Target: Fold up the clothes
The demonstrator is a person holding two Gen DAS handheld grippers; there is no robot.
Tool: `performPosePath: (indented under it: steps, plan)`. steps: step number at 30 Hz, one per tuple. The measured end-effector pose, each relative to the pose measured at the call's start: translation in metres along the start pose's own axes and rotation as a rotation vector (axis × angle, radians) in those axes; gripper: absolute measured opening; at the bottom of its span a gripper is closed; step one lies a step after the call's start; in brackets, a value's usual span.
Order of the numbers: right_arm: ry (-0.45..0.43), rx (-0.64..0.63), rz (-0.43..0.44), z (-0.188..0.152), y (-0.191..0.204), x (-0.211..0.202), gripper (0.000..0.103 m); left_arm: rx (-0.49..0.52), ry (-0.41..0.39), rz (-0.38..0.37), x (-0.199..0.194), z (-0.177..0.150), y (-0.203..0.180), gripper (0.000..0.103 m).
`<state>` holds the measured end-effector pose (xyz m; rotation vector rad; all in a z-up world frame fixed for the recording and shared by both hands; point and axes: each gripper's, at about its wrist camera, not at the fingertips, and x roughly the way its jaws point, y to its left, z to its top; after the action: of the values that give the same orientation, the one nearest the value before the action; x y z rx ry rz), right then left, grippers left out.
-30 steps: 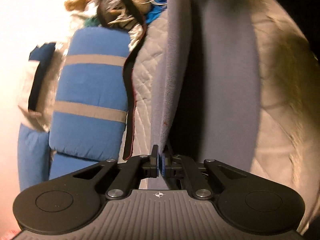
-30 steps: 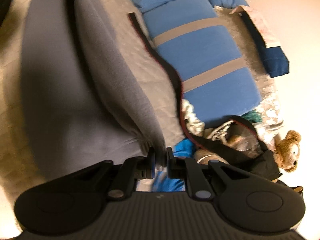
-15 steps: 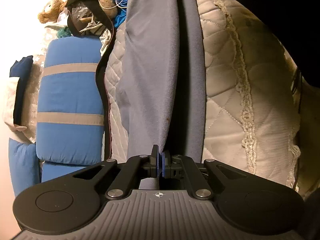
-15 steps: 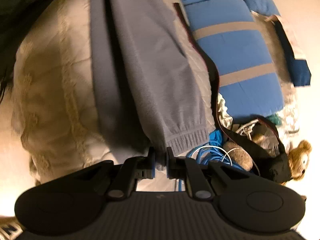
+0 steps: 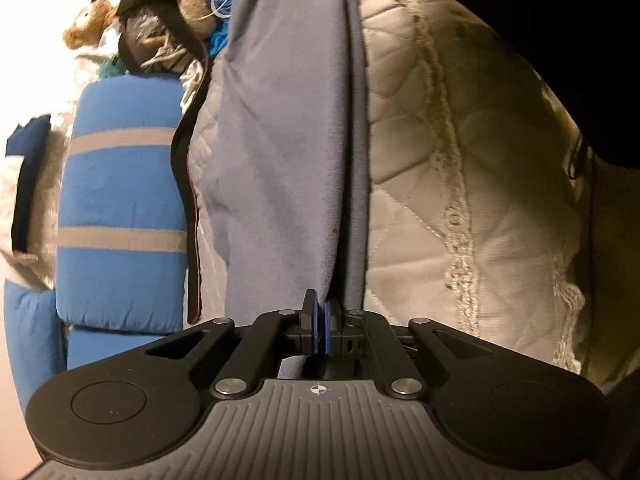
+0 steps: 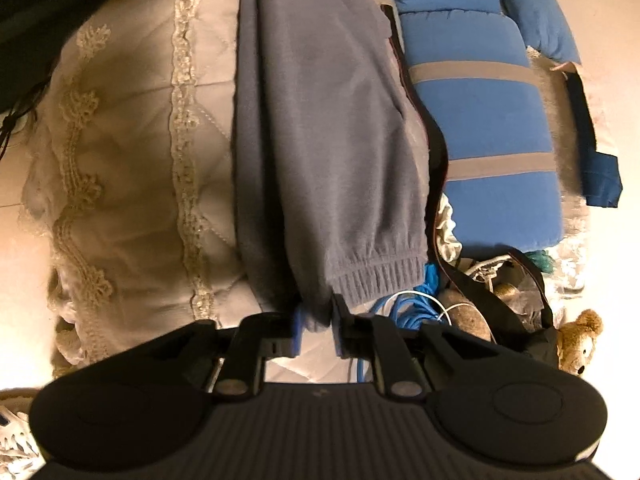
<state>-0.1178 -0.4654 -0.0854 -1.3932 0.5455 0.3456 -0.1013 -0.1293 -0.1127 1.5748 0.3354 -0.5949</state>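
A teddy bear (image 5: 86, 28) sits in the clutter at the bed's far edge in the left wrist view, next to a black bag (image 5: 160, 36) and a blue cushion with grey stripes (image 5: 120, 216). The grey sweatpants (image 5: 280, 140) stretch lengthwise over the quilted bedspread (image 5: 460, 160), beside its lace trim. The left hand-held gripper (image 5: 320, 322) is clenched on a thin fold of the sweatpants, its blue pads pressed together on the fabric. In the right wrist view, the right hand-held gripper (image 6: 316, 330) grasps the sweatpants just beside the ribbed cuff (image 6: 380, 278), with cloth bunched between its partly parted fingers (image 6: 298, 332). A blue cable (image 6: 404, 308) lies coiled near that cuff.
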Motion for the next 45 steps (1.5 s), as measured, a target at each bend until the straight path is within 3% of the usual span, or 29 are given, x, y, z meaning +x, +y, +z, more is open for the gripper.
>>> performPosePath:
  steps: [3, 4, 5, 9, 11, 15, 17, 23, 32, 37, 42, 45]
  plan:
    - [-0.01, 0.008, -0.001, 0.001, 0.0, -0.005, 0.054, 0.017, 0.012, 0.022, 0.001, -0.004, -0.002, 0.009]
    - [-0.013, 0.01, -0.001, 0.002, -0.001, -0.007, 0.057, 0.018, 0.018, 0.025, 0.002, -0.006, -0.001, 0.017]
    - [-0.017, 0.013, -0.002, 0.002, -0.001, -0.009, 0.057, 0.018, 0.024, 0.028, 0.002, -0.008, -0.001, 0.023]
    - [-0.025, 0.048, 0.03, 0.003, -0.005, -0.014, 0.058, 0.018, 0.048, 0.039, 0.004, -0.015, 0.001, 0.026]
    - [-0.026, 0.084, 0.07, 0.003, -0.011, -0.015, 0.061, 0.018, 0.06, 0.044, 0.005, -0.019, 0.002, 0.033]
    - [-0.05, 0.325, 0.227, 0.004, -0.052, -0.016, 0.07, 0.018, 0.085, 0.055, 0.006, -0.026, 0.004, 0.034]
    - [-0.086, 0.457, 0.29, 0.004, -0.078, -0.016, 0.079, 0.015, 0.093, 0.061, 0.007, -0.029, 0.005, 0.038]
    - [-0.192, 0.658, 0.324, 0.013, -0.138, -0.01, 0.088, -0.012, 0.103, 0.081, 0.006, -0.04, 0.008, 0.045]
    - [-0.312, 0.609, 0.309, 0.078, -0.195, 0.027, 0.092, -0.106, 0.18, 0.071, 0.009, -0.074, 0.031, 0.053]
    - [-0.355, 0.597, 0.313, 0.123, -0.214, 0.043, 0.092, -0.108, 0.243, 0.062, 0.016, -0.098, 0.037, 0.053]
    - [-0.283, 0.614, 0.255, 0.181, -0.213, 0.047, 0.092, -0.106, 0.266, 0.093, 0.022, -0.117, 0.033, 0.053]
    - [-0.287, 0.632, 0.286, 0.208, -0.204, 0.04, 0.094, -0.105, 0.259, 0.118, 0.023, -0.119, 0.03, 0.053]
